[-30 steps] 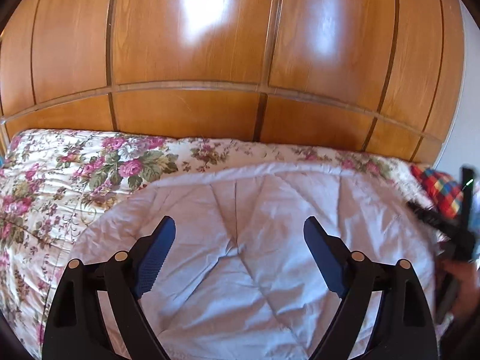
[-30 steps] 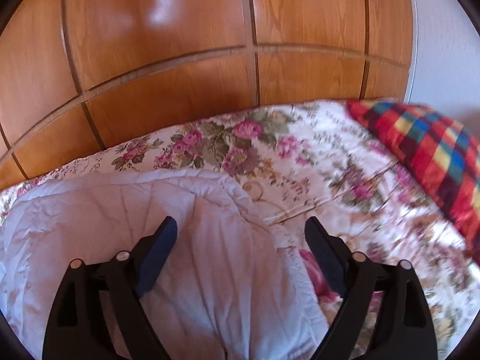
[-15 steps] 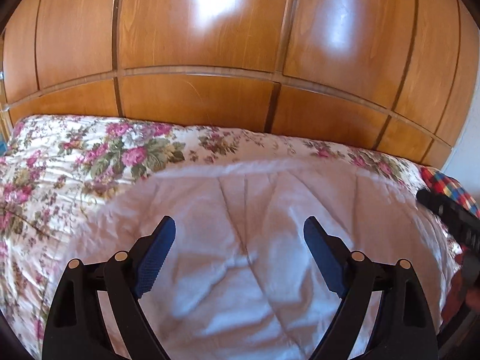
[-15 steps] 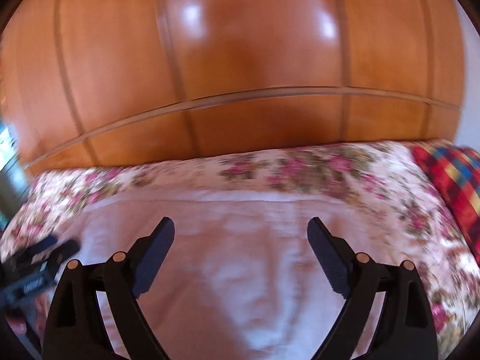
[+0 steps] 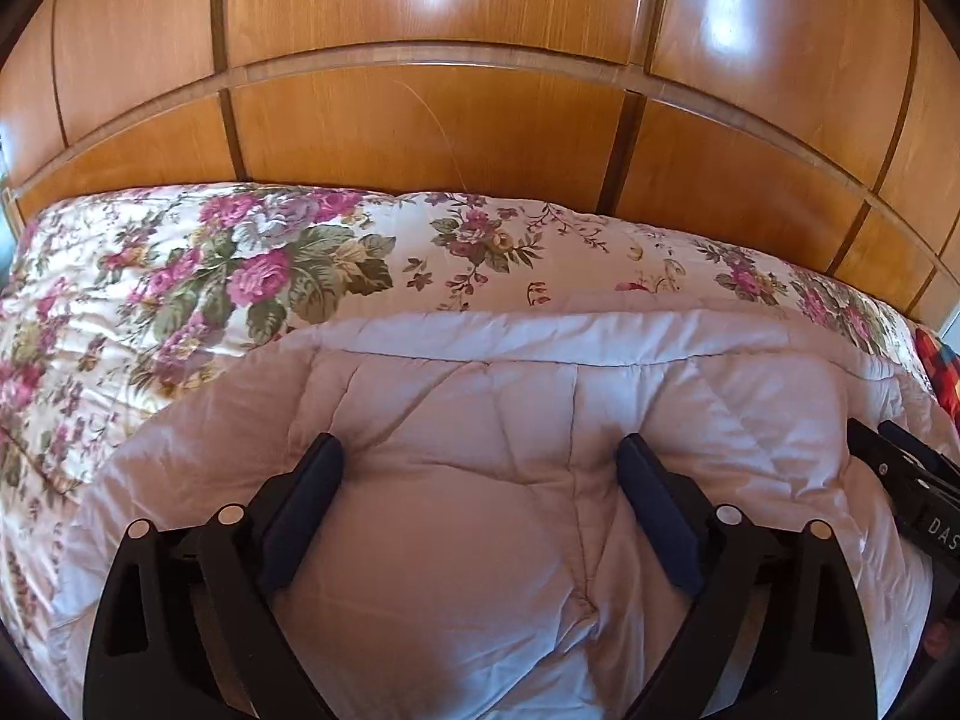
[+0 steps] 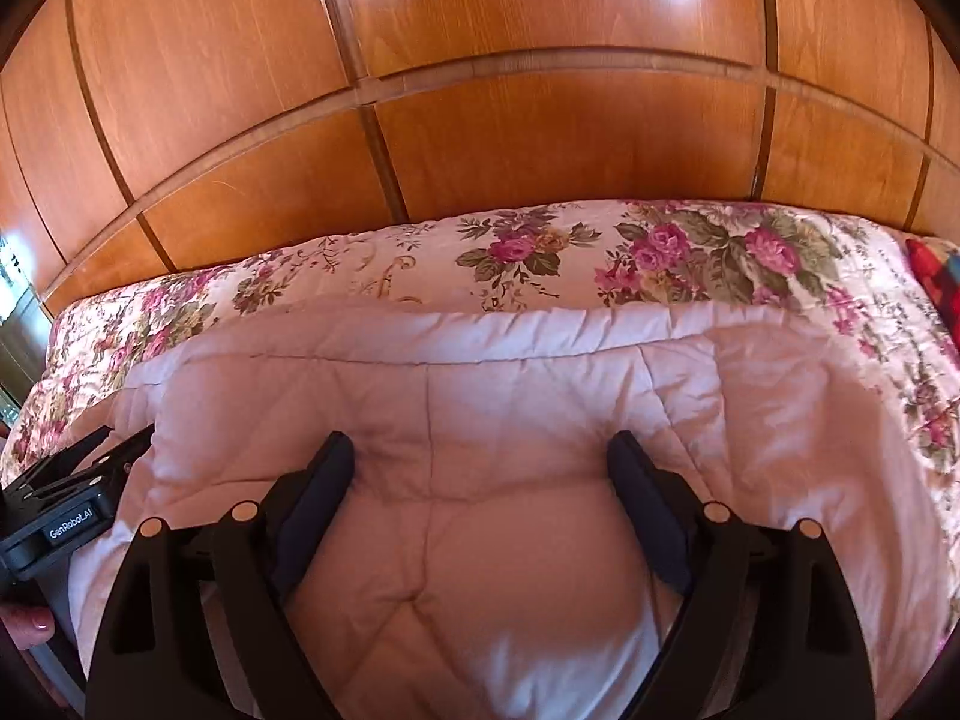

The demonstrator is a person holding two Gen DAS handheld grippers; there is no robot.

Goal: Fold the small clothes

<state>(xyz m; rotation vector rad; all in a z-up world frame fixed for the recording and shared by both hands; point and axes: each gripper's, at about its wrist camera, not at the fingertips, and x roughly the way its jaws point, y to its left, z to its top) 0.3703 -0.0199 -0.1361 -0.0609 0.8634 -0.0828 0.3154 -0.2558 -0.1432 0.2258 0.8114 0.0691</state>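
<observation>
A pale quilted white cloth (image 5: 480, 420) lies spread flat on the floral bedspread (image 5: 180, 276); it also shows in the right wrist view (image 6: 480, 408). My left gripper (image 5: 480, 468) is open and empty, with its blue pads low over the cloth's middle. My right gripper (image 6: 480, 468) is open and empty too, low over the same cloth. The right gripper's body shows at the right edge of the left wrist view (image 5: 912, 492). The left gripper's body shows at the left edge of the right wrist view (image 6: 66, 510).
A glossy wooden panelled headboard (image 5: 480, 90) rises right behind the bed, also in the right wrist view (image 6: 510, 90). A red checked cushion (image 6: 936, 276) lies at the bed's far right. The floral bedspread (image 6: 660, 252) surrounds the cloth.
Both grippers came down closer to the cloth. The right gripper swung left from the cloth's right edge to face its middle. Both stayed open.
</observation>
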